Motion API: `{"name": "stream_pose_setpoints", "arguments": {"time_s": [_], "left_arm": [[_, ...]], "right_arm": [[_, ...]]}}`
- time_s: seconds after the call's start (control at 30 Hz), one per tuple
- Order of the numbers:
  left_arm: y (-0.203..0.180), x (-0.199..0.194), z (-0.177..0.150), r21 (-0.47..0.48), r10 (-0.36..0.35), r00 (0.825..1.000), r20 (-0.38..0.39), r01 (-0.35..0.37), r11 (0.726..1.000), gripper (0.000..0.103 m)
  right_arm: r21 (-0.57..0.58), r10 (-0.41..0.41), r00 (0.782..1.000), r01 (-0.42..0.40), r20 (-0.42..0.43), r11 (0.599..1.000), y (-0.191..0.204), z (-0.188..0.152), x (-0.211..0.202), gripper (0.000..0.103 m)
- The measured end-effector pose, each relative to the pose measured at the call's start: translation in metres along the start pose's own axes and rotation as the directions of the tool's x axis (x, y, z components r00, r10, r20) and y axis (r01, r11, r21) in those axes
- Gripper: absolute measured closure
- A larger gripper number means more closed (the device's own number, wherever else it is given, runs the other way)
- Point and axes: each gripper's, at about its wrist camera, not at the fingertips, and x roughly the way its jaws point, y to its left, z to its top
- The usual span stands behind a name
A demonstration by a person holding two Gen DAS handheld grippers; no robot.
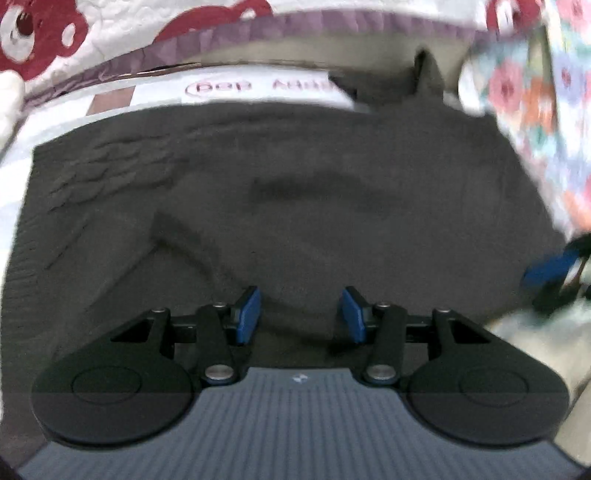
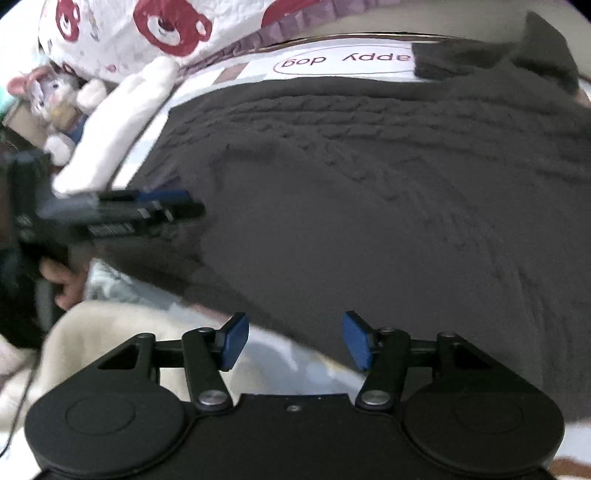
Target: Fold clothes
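A dark grey knitted garment (image 1: pixel 295 206) lies spread on the bed and fills most of both views (image 2: pixel 369 206). My left gripper (image 1: pixel 301 315) is open and empty, just above the garment's near part. It also shows blurred at the left of the right wrist view (image 2: pixel 162 206), over the garment's left edge. My right gripper (image 2: pixel 295 341) is open and empty at the garment's near edge, over pale bedding. Its blue pad (image 1: pixel 550 267) shows blurred at the right edge of the left wrist view.
A white sheet with "happy dog" lettering (image 2: pixel 343 61) lies under the garment. A quilt with red bears (image 2: pixel 166 26) and a plush toy (image 2: pixel 55 107) sit at the back left. A floral cloth (image 1: pixel 535 103) hangs at the right. A cream blanket (image 2: pixel 110 332) lies near.
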Motion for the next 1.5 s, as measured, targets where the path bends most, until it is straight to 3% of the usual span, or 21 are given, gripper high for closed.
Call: {"name": "stream_pose_setpoints", "arguments": {"time_s": [0.13,0.2,0.27,0.37,0.4,0.47,0.57,0.7,0.8,0.87,1.0,1.07,1.1,1.2,1.27,1.33,1.43,1.5], "left_arm": [[-0.002,-0.005,-0.019,0.076,-0.007,0.997,-0.077,0.012,0.997,0.057],[-0.003,-0.008,-0.025,0.084,-0.032,0.994,-0.105,0.041,0.996,0.058],[-0.006,-0.011,-0.025,0.099,-0.043,0.991,-0.130,0.056,0.993,0.060],[-0.005,-0.015,-0.028,0.098,-0.067,0.987,-0.149,0.082,0.992,0.062],[-0.004,-0.015,-0.029,0.095,-0.076,0.985,-0.154,0.091,0.991,0.063],[-0.003,-0.017,-0.031,0.090,-0.093,0.982,-0.163,0.109,0.990,0.066],[0.002,-0.015,-0.033,0.076,-0.113,0.980,-0.165,0.127,0.989,0.067],[0.008,-0.013,-0.030,0.049,-0.135,0.977,-0.166,0.145,0.988,0.067],[0.018,-0.013,-0.026,-0.016,-0.168,0.975,-0.148,0.167,0.986,0.066],[0.022,-0.015,-0.025,-0.048,-0.180,0.975,-0.133,0.175,0.983,0.066],[0.015,-0.024,-0.022,-0.013,-0.135,0.986,-0.099,0.134,0.991,0.066],[0.012,-0.032,-0.018,0.019,-0.087,0.994,-0.068,0.088,0.996,0.066],[0.008,-0.038,-0.014,0.034,-0.069,0.996,-0.047,0.071,0.997,0.066],[-0.005,-0.061,0.003,0.034,-0.065,0.998,0.028,0.064,0.997,0.062],[-0.018,-0.073,0.016,0.017,-0.097,0.993,0.071,0.096,0.995,0.061],[-0.040,-0.078,0.031,0.018,-0.158,0.983,0.093,0.157,0.987,0.055],[-0.087,-0.075,0.049,0.065,-0.252,0.965,0.076,0.248,0.967,0.049],[-0.124,-0.070,0.055,0.107,-0.298,0.953,0.055,0.291,0.951,0.043]], "right_arm": [[-0.007,-0.041,0.999,0.041,0.016,0.999,-0.009,-0.009,-0.007,0.041],[-0.124,-0.091,0.996,0.088,-0.025,0.988,0.002,-0.009,0.001,0.041],[-0.273,-0.175,0.983,0.153,-0.056,0.950,0.015,-0.010,0.011,0.041],[-0.347,-0.233,0.972,0.205,-0.041,0.915,0.017,-0.003,0.027,0.041],[-0.355,-0.237,0.971,0.208,-0.039,0.911,0.013,0.001,0.031,0.045],[-0.374,-0.227,0.973,0.198,-0.037,0.906,0.006,0.007,0.037,0.091],[-0.320,-0.234,0.966,0.258,0.113,0.912,-0.002,0.017,0.007,0.093],[-0.174,-0.239,0.919,0.303,0.314,0.937,-0.014,0.028,-0.051,0.093],[-0.101,-0.230,0.889,0.292,0.396,0.951,-0.016,0.025,-0.084,0.093],[-0.062,-0.243,0.857,0.303,0.454,0.951,-0.019,0.017,-0.105,0.093],[0.070,-0.368,0.775,0.389,0.514,0.919,-0.027,-0.011,-0.144,0.093],[0.156,-0.412,0.762,0.389,0.500,0.908,-0.030,-0.034,-0.165,0.093],[0.190,-0.424,0.761,0.382,0.491,0.904,-0.031,-0.047,-0.174,0.093],[0.251,-0.430,0.804,0.354,0.411,0.901,-0.039,-0.082,-0.178,0.093],[0.297,-0.348,0.871,0.250,0.348,0.922,-0.051,-0.103,-0.171,0.093],[0.330,-0.246,0.914,0.135,0.322,0.934,-0.059,-0.115,-0.162,0.093],[0.340,-0.138,0.934,0.019,0.330,0.940,-0.066,-0.120,-0.151,0.092],[0.314,-0.091,0.932,-0.025,0.350,0.949,-0.065,-0.119,-0.146,0.092]]}}
